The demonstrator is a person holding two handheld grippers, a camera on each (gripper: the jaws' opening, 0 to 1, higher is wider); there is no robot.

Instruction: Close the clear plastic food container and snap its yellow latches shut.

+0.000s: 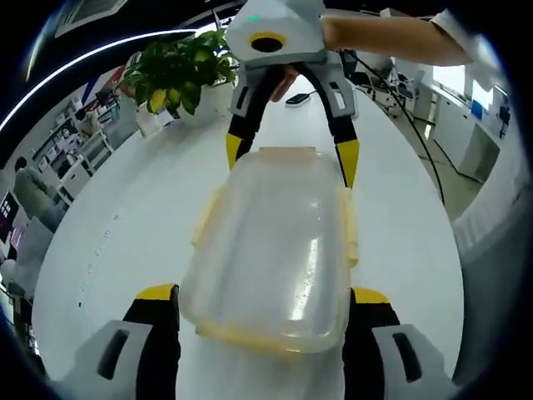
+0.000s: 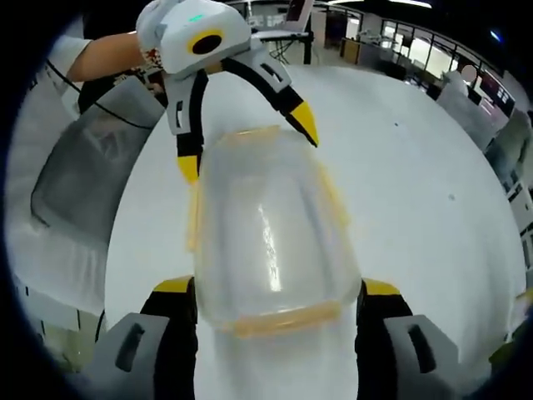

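Risk first: the container (image 1: 271, 254) sits on a smooth white table (image 1: 125, 225) with a gripper at each short end. If one side pushes harder than the other, the box will likely slide or spin instead of a latch snapping. Jaw tips could also slip off the thin yellow end latch (image 1: 258, 340) and skid over the glossy lid. Pressing on an end before the lid is fully seated could cock the lid; whether it is seated cannot be told from here.

Left gripper view, near to far: the left gripper (image 1: 262, 293) is spread wide, its two yellow-tipped jaws flanking the near short end of the box, gripping nothing visible; contact with the sides cannot be told. The box lies lengthwise between the two grippers, lid on top, yellow side latches (image 1: 348, 229) along the long edges. At the far end the right gripper (image 1: 291, 158) is also spread, tips at the far corners. A plant (image 1: 179, 71) stands well behind.

Right gripper view: the right gripper (image 2: 276, 290) flanks its near end latch (image 2: 283, 321); the left gripper (image 2: 246, 143) is at the far end, jaws apart, a hand (image 2: 104, 54) behind it.
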